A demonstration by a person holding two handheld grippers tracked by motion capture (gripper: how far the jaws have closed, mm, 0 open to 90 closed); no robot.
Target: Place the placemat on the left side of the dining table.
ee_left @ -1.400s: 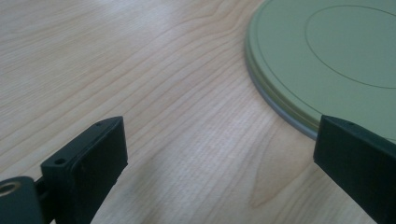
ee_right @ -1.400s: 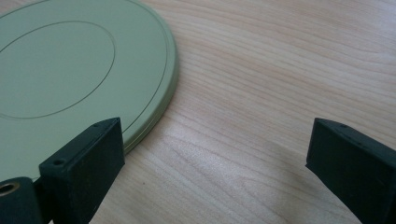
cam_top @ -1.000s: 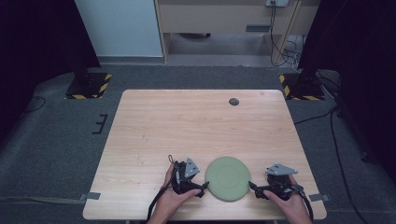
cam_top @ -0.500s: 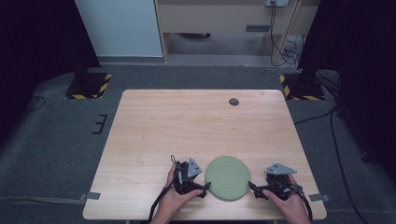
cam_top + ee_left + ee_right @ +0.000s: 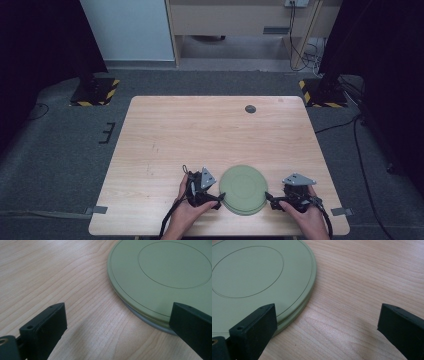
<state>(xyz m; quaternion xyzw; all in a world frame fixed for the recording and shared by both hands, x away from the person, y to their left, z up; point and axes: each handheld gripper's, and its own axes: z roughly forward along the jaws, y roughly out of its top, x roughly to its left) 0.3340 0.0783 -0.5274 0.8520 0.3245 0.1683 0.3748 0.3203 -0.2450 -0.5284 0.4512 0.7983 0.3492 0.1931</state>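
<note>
— Nothing much has shifted since a second ago: both hands hold the same spots at the near edge of the table (image 5: 165,135).

— And the green plate (image 5: 243,189)?

— Flat on the table, upside down by the look of it, midway between the tools. Left tool (image 5: 216,199) sits at its left rim, jaws spread wide. Right tool (image 5: 271,199) sits at the right rim, equally wide.

— Which is nearer?

— Both about equally; in each gripper view one jaw overlaps the rim, so a grab from either side looks possible.
</note>
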